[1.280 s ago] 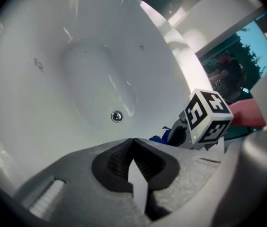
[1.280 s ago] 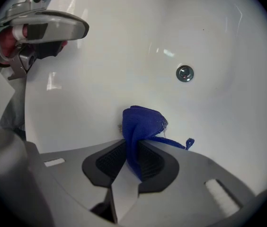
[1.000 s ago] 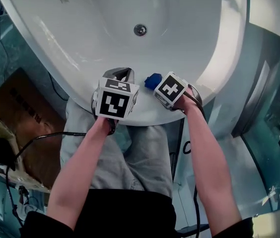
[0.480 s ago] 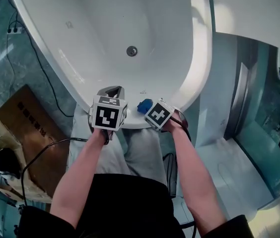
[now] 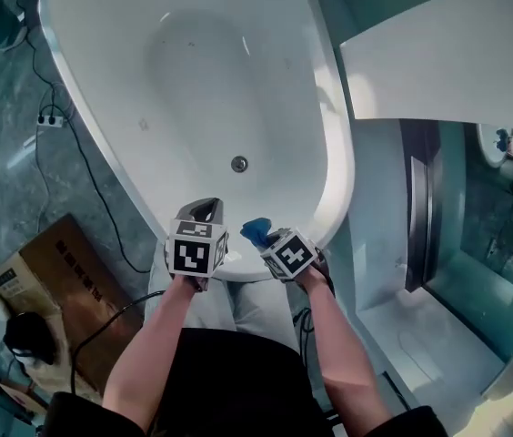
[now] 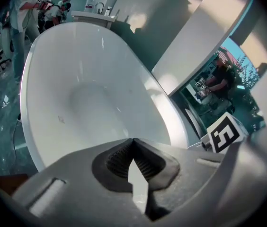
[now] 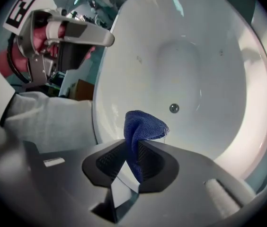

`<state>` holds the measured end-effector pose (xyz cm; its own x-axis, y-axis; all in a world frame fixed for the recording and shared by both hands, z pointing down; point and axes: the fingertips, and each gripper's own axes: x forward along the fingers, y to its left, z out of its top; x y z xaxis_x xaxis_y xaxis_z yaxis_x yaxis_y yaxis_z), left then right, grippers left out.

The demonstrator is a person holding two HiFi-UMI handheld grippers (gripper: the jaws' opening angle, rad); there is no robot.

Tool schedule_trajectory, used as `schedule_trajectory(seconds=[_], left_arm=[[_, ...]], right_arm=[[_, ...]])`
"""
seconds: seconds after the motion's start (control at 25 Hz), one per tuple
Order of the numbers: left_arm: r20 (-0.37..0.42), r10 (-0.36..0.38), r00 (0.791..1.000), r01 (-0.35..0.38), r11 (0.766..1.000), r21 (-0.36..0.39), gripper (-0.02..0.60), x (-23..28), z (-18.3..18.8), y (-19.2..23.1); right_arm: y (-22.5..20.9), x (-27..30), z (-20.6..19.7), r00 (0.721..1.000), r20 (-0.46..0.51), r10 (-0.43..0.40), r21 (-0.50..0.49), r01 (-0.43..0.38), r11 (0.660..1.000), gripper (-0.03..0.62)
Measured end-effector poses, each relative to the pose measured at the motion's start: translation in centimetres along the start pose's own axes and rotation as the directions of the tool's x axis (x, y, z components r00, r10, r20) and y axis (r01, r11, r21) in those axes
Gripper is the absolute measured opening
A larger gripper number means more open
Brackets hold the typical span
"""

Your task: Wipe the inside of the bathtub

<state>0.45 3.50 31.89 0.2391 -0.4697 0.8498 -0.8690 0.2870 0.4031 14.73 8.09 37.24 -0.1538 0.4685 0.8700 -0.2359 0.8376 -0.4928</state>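
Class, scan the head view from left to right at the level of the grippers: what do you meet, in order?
Cardboard box → left gripper → right gripper, pinching the blue cloth.

bathtub (image 5: 193, 80) far end cropped, cloth (image 7: 143, 126) half hidden

Your head view is evenly bright: soft overhead glare runs along the right rim of the white bathtub (image 5: 193, 80), while the floor (image 5: 20, 171) sits darker. Your 2 gripper views bow hard toward black corners. The left gripper (image 6: 133, 141) and right gripper (image 7: 132, 145) blur up close; the blue cloth (image 7: 143, 126) and the tub beyond look sharp.
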Motion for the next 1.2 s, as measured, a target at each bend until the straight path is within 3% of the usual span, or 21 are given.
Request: schedule_trajectory(seconds=[0.12, 0.32, 0.56, 0.92, 1.04, 1.2], left_arm=[[0.05, 0.022, 0.999, -0.024, 0.999, 0.028, 0.005, -2.1, 2.1, 0.2], [0.137, 0.052, 0.989, -0.062, 0.996, 0.066, 0.005, -4.8, 7.0, 1.6], [0.235, 0.077, 0.969, -0.113, 0.983, 0.145, 0.005, -9.0, 10.9, 0.5], [0.385, 0.051, 0.921, -0.106, 0.987, 0.124, 0.005, -14.7, 17.7, -1.4], [0.419, 0.053, 0.907, -0.118, 0.985, 0.13, 0.005, -17.0, 19.3, -2.0], [0.502, 0.069, 0.862, -0.158, 0.978, 0.136, 0.005, -20.7, 21.8, -2.3]], right_arm=[[1.0, -2.0, 2.4, 0.996, 0.087, 0.001, 0.001, -0.001, 1.0, 0.078], [0.4, -5.1, 7.1, 0.981, 0.181, -0.074, -0.065, 0.087, 0.994, 0.078], [2.0, -11.2, 11.3, 0.931, 0.345, -0.118, -0.074, 0.153, 0.985, 0.078], [2.5, -21.4, 18.3, 0.8, 0.574, -0.173, -0.02, 0.225, 0.974, 0.08], [3.2, -25.1, 20.2, 0.735, 0.652, -0.183, -0.024, 0.262, 0.965, 0.08], [4.9, -30.0, 23.3, 0.637, 0.753, -0.167, -0.047, 0.306, 0.951, 0.08]])
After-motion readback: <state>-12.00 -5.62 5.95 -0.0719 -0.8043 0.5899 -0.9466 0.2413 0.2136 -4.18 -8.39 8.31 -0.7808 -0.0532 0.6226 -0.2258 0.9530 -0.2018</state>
